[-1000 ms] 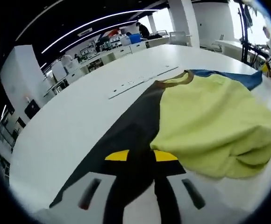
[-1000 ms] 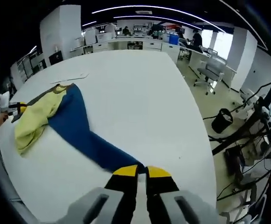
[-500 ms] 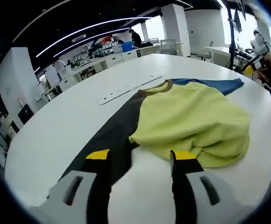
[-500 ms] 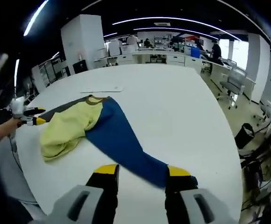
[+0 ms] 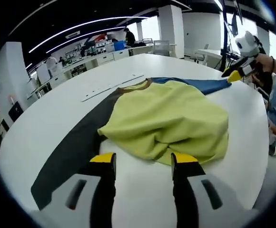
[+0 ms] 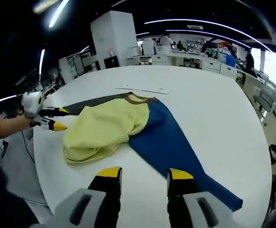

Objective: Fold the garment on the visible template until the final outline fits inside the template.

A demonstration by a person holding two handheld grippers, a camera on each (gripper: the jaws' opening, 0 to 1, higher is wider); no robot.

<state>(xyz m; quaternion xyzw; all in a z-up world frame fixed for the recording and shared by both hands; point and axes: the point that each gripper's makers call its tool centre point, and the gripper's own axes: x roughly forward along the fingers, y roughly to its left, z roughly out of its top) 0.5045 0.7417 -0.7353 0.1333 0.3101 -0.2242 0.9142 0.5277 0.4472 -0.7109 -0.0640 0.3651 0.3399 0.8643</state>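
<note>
While both gape empty, left gripper [image 5: 142, 160] near garment [image 5: 169, 121], right gripper [image 6: 141, 174] above table [image 6: 209, 114]

No readable text, labels or numbers anywhere.

Garment [image 5: 171, 121] [image 6: 109, 126] lay on white table: yellow-green body bunched in loose folds at centre, brown-trimmed neckline [image 6: 138, 98] toward far side. Dark grey sleeve [image 5: 71, 152] stretched flat one way, blue sleeve [image 6: 176, 147] flat the other. Pale template strip [image 5: 112, 86] just beyond neckline.
</note>
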